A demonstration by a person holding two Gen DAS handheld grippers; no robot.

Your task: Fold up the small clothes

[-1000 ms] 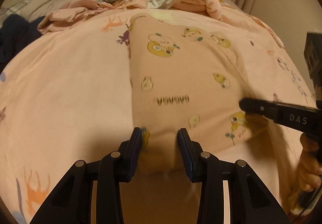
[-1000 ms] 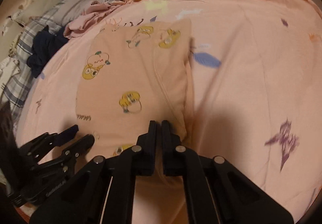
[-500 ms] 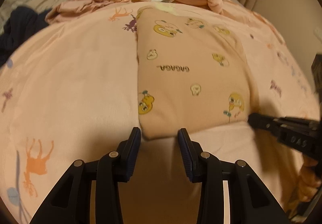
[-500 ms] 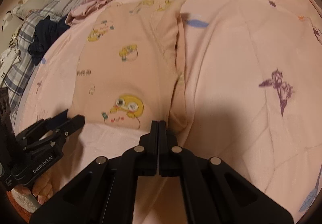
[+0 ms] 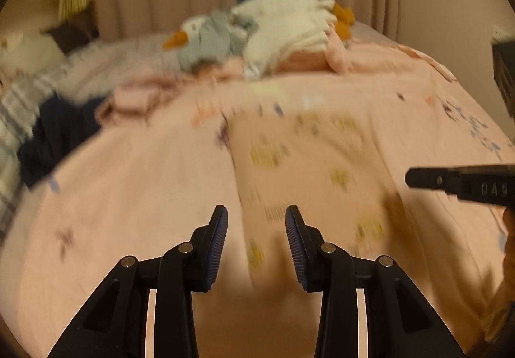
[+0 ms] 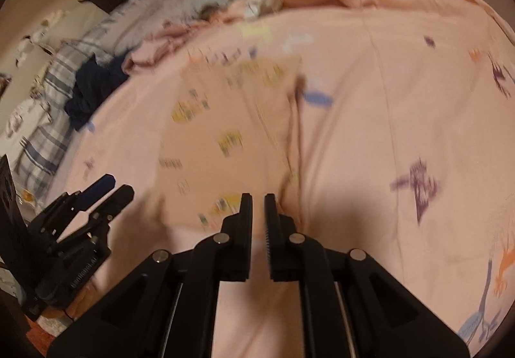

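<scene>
Both hand-held grippers (image 6: 258, 197) above garment (image 6: 231, 119)

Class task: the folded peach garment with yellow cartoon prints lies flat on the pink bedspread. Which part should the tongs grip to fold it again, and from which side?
Probably the near hem corners of the peach garment, approached from the near edge, one pair of tongs per corner. It lies flat with its long sides running away, so the near hem is its closest free edge. Left tongs and right tongs hold nothing.
</scene>
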